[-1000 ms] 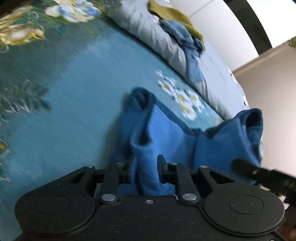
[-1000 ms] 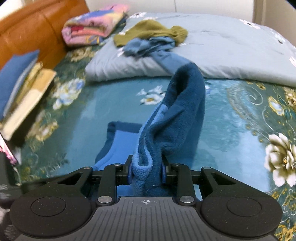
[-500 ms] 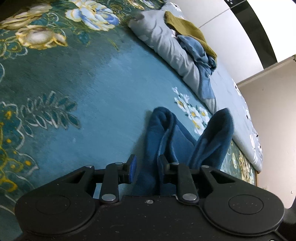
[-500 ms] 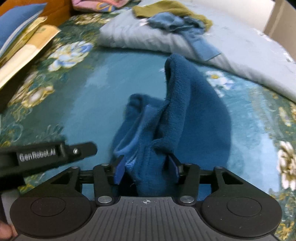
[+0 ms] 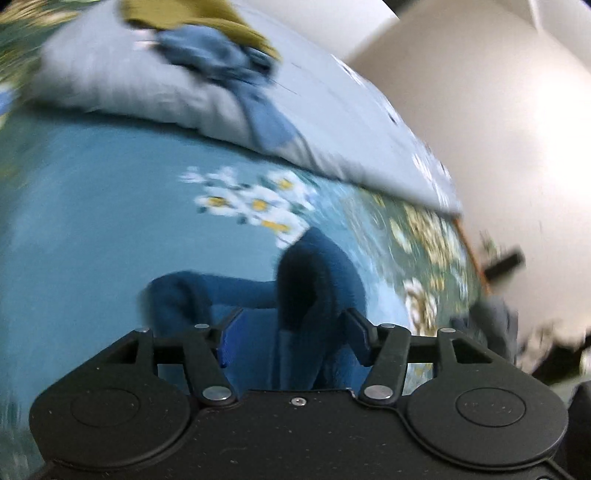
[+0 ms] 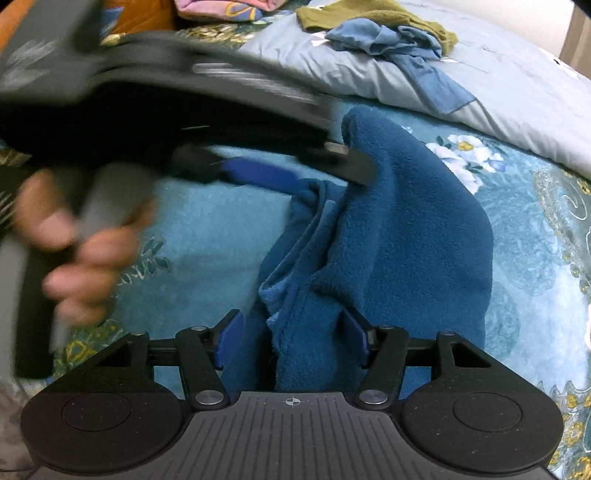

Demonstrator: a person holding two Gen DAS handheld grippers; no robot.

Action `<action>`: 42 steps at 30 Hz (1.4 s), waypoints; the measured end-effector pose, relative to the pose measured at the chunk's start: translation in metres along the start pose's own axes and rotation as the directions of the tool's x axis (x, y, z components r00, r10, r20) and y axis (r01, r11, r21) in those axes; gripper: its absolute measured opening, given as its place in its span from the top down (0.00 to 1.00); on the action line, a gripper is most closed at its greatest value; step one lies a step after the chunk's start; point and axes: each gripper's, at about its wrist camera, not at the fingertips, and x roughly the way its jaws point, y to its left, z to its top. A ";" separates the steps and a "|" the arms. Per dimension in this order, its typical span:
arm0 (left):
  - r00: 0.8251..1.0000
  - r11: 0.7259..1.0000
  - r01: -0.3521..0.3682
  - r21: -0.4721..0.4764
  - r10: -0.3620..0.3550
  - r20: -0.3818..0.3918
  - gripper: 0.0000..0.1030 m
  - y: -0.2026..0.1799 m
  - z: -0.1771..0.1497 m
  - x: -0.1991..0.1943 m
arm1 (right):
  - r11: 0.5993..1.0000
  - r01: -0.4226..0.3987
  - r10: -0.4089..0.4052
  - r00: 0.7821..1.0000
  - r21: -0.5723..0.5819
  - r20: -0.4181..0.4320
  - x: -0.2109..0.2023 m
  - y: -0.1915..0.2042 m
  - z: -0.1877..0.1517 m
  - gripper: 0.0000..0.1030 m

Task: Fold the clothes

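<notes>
A dark blue fleece garment (image 6: 388, 236) lies bunched on the teal floral bedspread (image 6: 207, 229). My right gripper (image 6: 291, 339) is open, its blue pads either side of the fleece's near edge without pinching it. My left gripper (image 5: 291, 332) is open too, with a fold of the same fleece (image 5: 314, 280) standing between its spread fingers. In the right wrist view the left gripper (image 6: 295, 166) shows blurred at the upper left, held by a hand (image 6: 81, 243), its tips at the garment's far edge.
A grey-blue duvet (image 6: 498, 96) lies along the far side with a light blue garment (image 6: 399, 48) and an olive one (image 6: 369, 14) heaped on it. A folded pink patterned cloth (image 6: 225, 7) lies at the back. A pale wall (image 5: 498, 110) rises to the right.
Both grippers were shut on the blue fleece a second ago and have opened, and the fleece has dropped onto the bed. The left gripper has swung towards the right, blurring its view.
</notes>
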 end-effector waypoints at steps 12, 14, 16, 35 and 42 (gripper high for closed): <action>0.996 0.995 -0.065 0.071 0.069 -0.053 0.81 0.001 0.008 0.033 | 0.995 -0.102 0.101 0.993 0.016 0.061 -0.050 -0.032 -0.020 0.38; 0.996 0.996 -0.064 0.060 0.067 -0.056 0.81 0.007 0.008 0.035 | 0.993 -0.111 0.108 0.991 0.032 0.084 -0.065 -0.045 -0.028 0.38; 0.995 0.995 -0.073 0.067 0.076 -0.058 0.81 0.010 0.008 0.037 | 0.989 -0.094 0.085 0.993 0.114 0.087 -0.071 -0.065 -0.038 0.38; 0.996 0.995 -0.088 0.039 0.089 -0.013 0.85 0.021 0.004 0.038 | 0.366 -0.303 0.332 0.926 0.880 0.180 -0.002 -0.139 -0.130 0.53; 0.980 0.980 -0.189 0.053 0.185 0.074 0.90 0.021 0.001 0.017 | 0.552 -0.350 0.368 0.917 0.757 0.155 -0.010 -0.110 -0.104 0.82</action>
